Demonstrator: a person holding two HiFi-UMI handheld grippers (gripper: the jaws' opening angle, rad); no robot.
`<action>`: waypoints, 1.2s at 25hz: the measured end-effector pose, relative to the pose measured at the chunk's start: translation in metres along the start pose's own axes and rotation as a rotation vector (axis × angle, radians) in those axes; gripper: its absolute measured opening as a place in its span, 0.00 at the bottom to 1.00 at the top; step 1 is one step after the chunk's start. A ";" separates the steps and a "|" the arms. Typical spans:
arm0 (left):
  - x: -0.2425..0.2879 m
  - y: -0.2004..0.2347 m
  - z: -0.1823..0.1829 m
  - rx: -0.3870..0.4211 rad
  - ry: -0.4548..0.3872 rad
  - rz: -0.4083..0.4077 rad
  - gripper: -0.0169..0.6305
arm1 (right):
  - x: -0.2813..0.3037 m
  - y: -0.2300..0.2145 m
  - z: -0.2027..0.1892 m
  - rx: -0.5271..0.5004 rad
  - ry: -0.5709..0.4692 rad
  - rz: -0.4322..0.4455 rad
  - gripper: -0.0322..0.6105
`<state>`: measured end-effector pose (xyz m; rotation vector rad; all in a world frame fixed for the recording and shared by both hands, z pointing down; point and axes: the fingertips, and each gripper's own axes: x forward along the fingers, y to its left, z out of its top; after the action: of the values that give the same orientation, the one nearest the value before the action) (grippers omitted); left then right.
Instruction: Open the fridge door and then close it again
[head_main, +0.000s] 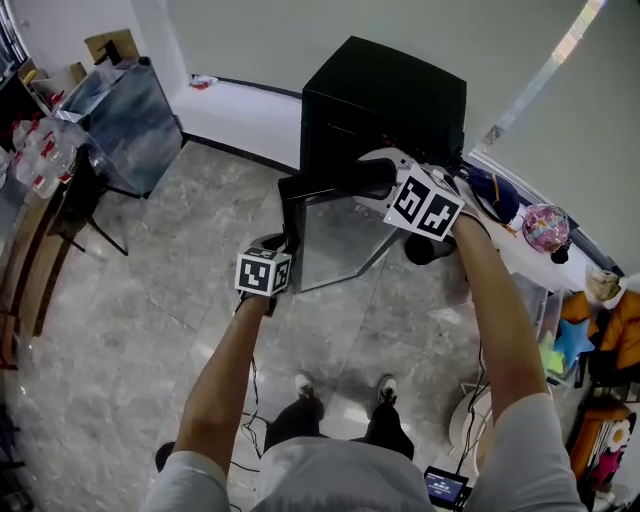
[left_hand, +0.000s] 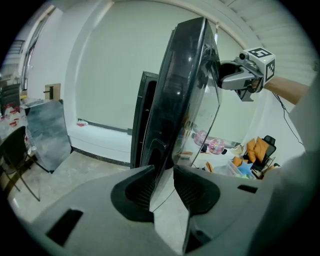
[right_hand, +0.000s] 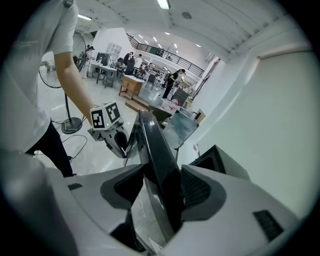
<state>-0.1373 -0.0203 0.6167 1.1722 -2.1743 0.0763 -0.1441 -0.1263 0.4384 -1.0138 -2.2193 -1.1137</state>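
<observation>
A small black fridge (head_main: 390, 90) stands against the white wall with its glass door (head_main: 340, 235) swung partly out over the floor. My left gripper (head_main: 285, 240) is low on the door's free edge. In the left gripper view the left gripper (left_hand: 164, 187) has the glass door (left_hand: 185, 90) between its pads, pinched. My right gripper (head_main: 375, 170) sits on the door's top edge. In the right gripper view the right gripper (right_hand: 162, 187) has the thick black door frame (right_hand: 152, 145) filling the gap between its pads. The fridge's body (right_hand: 215, 160) lies beyond.
A grey panel (head_main: 125, 115) leans at the wall on the left, with a dark chair (head_main: 70, 195) near it. Toys and boxes (head_main: 545, 228) crowd the right side. Cables (head_main: 470, 390) trail on the marble floor by the person's feet (head_main: 340, 385). A standing fan (right_hand: 70, 122) is behind.
</observation>
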 end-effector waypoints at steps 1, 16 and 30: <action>-0.001 -0.003 -0.001 -0.004 0.001 0.005 0.18 | -0.002 0.002 0.000 -0.007 -0.004 0.003 0.41; -0.032 -0.082 -0.051 -0.085 0.017 0.099 0.17 | -0.043 0.054 -0.005 -0.113 -0.089 0.080 0.44; -0.045 -0.192 -0.099 -0.095 0.043 0.152 0.12 | -0.103 0.107 -0.033 -0.258 -0.119 0.115 0.46</action>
<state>0.0779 -0.0682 0.6205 0.9434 -2.2014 0.0621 0.0060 -0.1526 0.4410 -1.3281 -2.1125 -1.3429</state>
